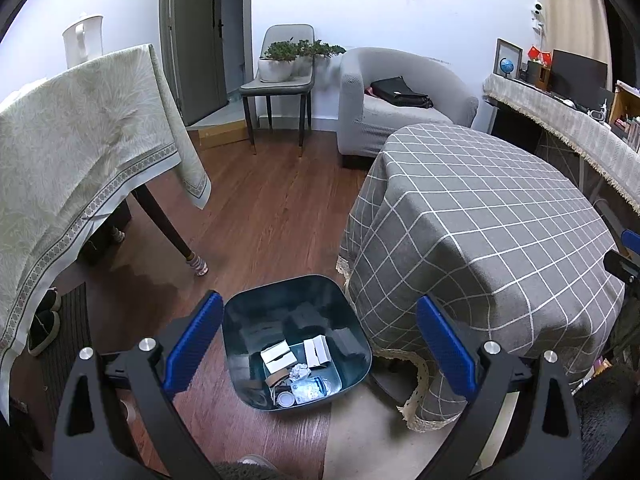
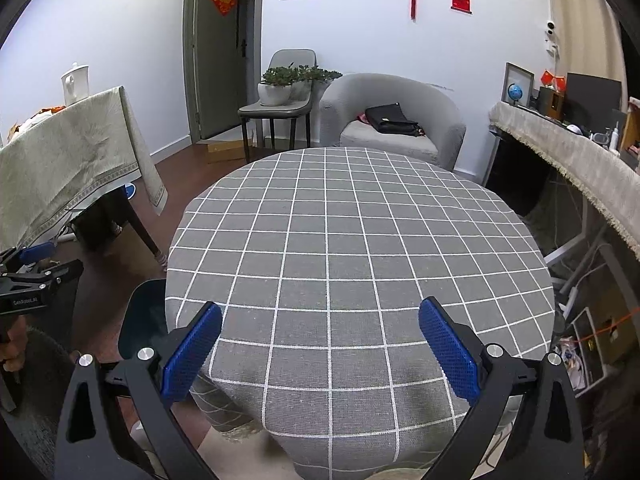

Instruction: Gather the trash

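A dark teal trash bin (image 1: 344,308) stands on the wood floor beside the grey checked round table (image 1: 492,216). Inside lie white small boxes (image 1: 280,356), a crumpled paper ball (image 1: 300,371), a clear wrapper (image 1: 310,390) and a round lid (image 1: 286,400). My left gripper (image 1: 320,340) hangs above the bin, open, with nothing between its blue pads. My right gripper (image 2: 320,344) hovers over the near edge of the checked table (image 2: 352,240), open and empty. In the right wrist view the bin's rim (image 2: 140,316) peeks out left of the table, and the left gripper (image 2: 36,268) shows at the far left.
A cloth-covered table (image 1: 80,148) with a white jug (image 1: 82,44) stands to the left. A chair with a potted plant (image 1: 280,60), a grey armchair (image 1: 400,100) with a black bag, and a long desk (image 1: 560,128) line the back and right. Shoes (image 1: 44,328) lie on a mat.
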